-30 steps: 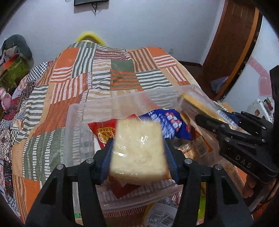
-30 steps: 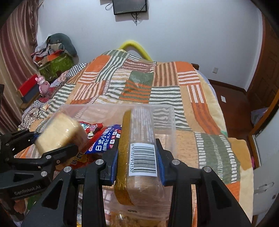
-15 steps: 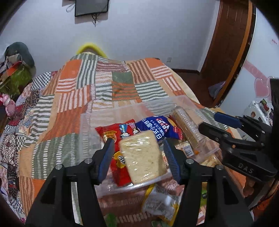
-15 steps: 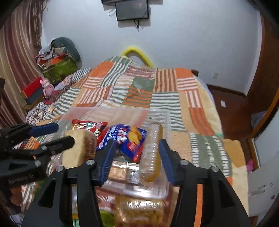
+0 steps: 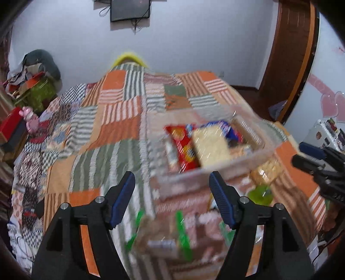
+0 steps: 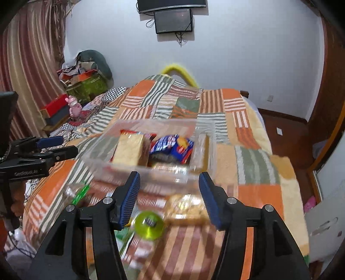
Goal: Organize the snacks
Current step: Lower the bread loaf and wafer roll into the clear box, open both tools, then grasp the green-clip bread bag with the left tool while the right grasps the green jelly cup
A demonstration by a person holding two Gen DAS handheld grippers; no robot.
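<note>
Left gripper [image 5: 172, 183] stood wide open, nothing between the blue pads [image 5: 121, 199], held above the quilt [image 5: 112, 133] just short of the bin [image 5: 267, 137]. Right gripper [image 6: 169, 181] likewise gaped, empty, aimed at the bin's near wall [image 6: 151, 172]. Seen crosswise too: right gripper [image 5: 310, 157] at the right edge of the left view, left gripper [image 6: 54, 146] at the left edge of the right view, both up off the quilt.

Lay inside the clear bin, on the quilt:
- bread [image 6: 130, 150], a wrapped pale slab, at the left, leaning on a red pack [image 5: 184, 144]
- blue pack [image 6: 170, 147] beside the bread, toward the middle
- biscuit sleeve [image 6: 201, 150] standing along the right wall
- 1 more pale packet [image 6: 167, 167] low against the near wall, too blurred to read

Left outside the bin, on the quilt nearer the cameras:
- cookie pack [image 6: 186, 207], just below the near wall
- green roll [image 6: 148, 225], round with a dark centre, beside the cookies
- green-edged packet [image 5: 163, 237] under the left gripper, heavily smeared
- clear wrapper with a green strip [image 6: 78, 193] at the left

Much motion blur in the left view; labels unreadable.

Beyond the bed: a screen [image 6: 173, 20] on the white wall, a heap of boxes [image 6: 84, 79] by the curtain [image 6: 25, 64], a pink toy [image 6: 74, 105] on red boxes.
</note>
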